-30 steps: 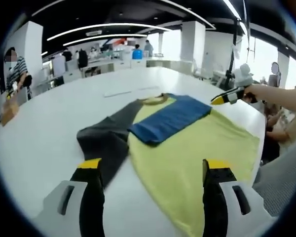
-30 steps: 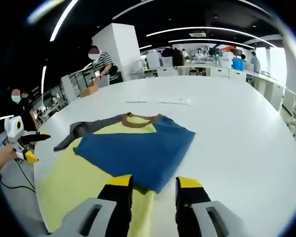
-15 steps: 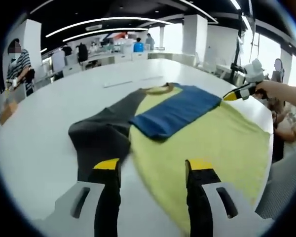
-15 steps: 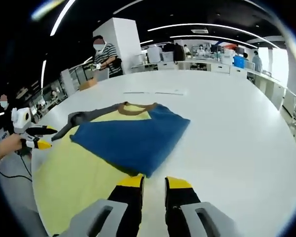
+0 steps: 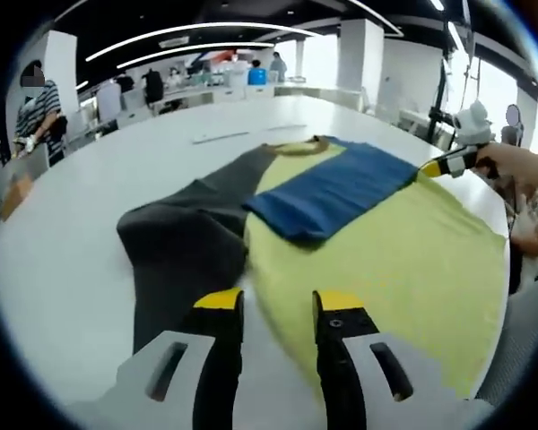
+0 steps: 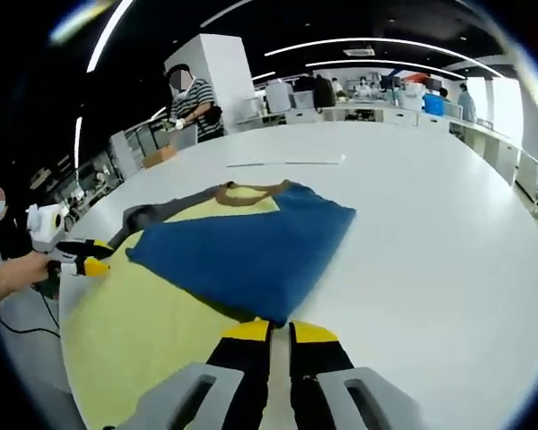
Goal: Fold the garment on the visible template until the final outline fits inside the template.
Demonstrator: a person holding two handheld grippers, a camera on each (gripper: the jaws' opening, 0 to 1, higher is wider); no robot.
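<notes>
Over the last second both claws narrowed: the left claw (image 5: 269, 305) is nearly closed over the shirt (image 5: 386, 260) edge ahead, the right claw (image 6: 271, 332) closed at the blue sleeve (image 6: 242, 251) corner, suggesting a fold grasp on the worktop (image 6: 430, 233).

We held the left tongs (image 5: 273, 305) low with the yellow-tipped jaws a narrow gap apart. The right tongs (image 6: 280, 331) had their jaws nearly together, only a slit between the tips. Our hand (image 6: 18, 273) gripped the left tongs out at arm's length.
</notes>
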